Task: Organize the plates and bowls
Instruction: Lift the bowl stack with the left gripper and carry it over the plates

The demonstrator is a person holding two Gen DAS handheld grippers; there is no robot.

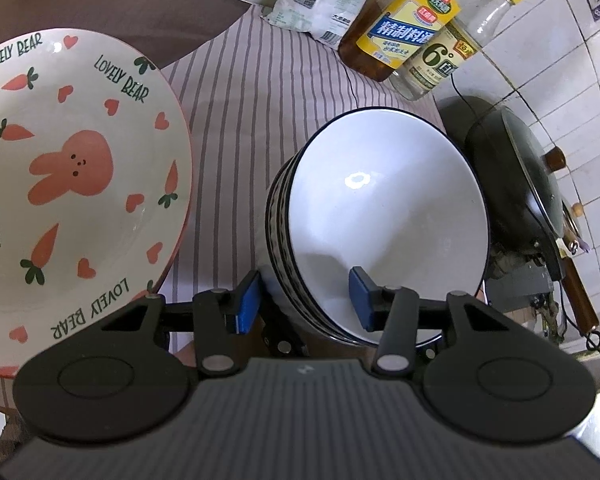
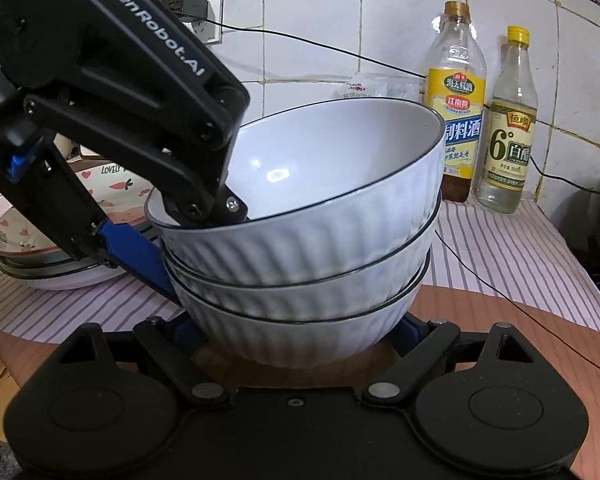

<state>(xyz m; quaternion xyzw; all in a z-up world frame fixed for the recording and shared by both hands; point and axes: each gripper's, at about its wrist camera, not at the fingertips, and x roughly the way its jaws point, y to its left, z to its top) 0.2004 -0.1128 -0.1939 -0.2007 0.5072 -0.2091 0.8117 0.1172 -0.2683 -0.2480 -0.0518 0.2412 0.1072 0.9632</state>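
We cannot see the fingertips of the right gripper point(image 2: 296, 336): the bowl stack point(image 2: 300, 240) covers them, so their grip is unclear. Beyond the left gripper point(image 1: 304, 300), the rabbit plate point(image 1: 72, 184) runs off the picture's left edge. The glass-lidded wok point(image 1: 520, 192), right of those fingers, is partly hidden behind the bowls. The small print on the bottles point(image 2: 456, 120) is unreadable.

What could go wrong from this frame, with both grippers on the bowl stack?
1. The left gripper straddles only the rim of the top bowl; it already sits tilted on the bowl stack, so a lift may tip or slide it.
2. The right gripper's fingers flank the bottom bowl; uneven pulls could separate the stack.
3. The bottles stand close behind; a swing could knock them.
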